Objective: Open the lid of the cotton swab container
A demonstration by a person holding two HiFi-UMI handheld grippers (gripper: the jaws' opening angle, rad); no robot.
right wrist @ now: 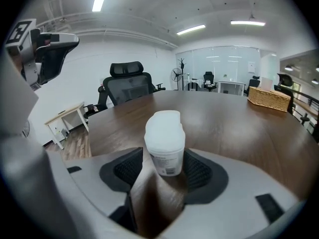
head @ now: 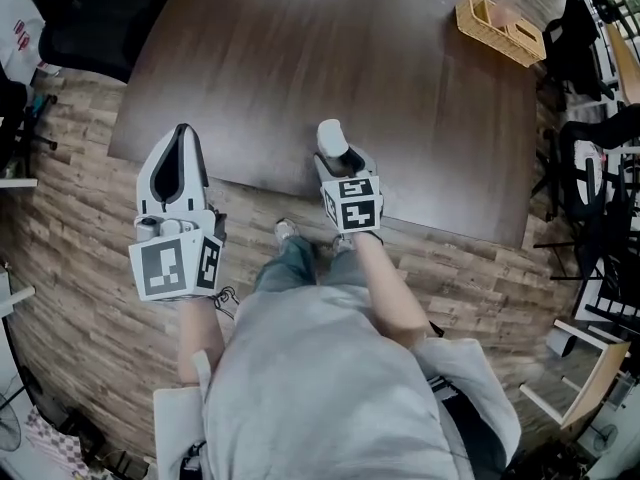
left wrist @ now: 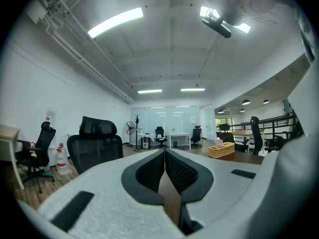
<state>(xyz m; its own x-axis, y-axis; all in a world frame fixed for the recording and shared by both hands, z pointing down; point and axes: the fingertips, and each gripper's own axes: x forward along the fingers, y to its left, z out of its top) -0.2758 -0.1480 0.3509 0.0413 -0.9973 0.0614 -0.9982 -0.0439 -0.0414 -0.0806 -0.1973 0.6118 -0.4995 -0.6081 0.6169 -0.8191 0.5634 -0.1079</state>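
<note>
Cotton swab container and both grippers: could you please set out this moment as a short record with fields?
Container: white cotton swab container, upright on the dark wooden table, lid closed
Right gripper: jaws apart, container between them, not clamped
Left gripper: jaws together, nothing between them
Elsewhere on the table: wicker basket at the far corner
Task status: lid not yet opened

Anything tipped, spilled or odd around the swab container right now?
Nothing stands out. The cotton swab container stands upright on the table, lid on, between the open jaws of the right claw. No spill shows.
</note>
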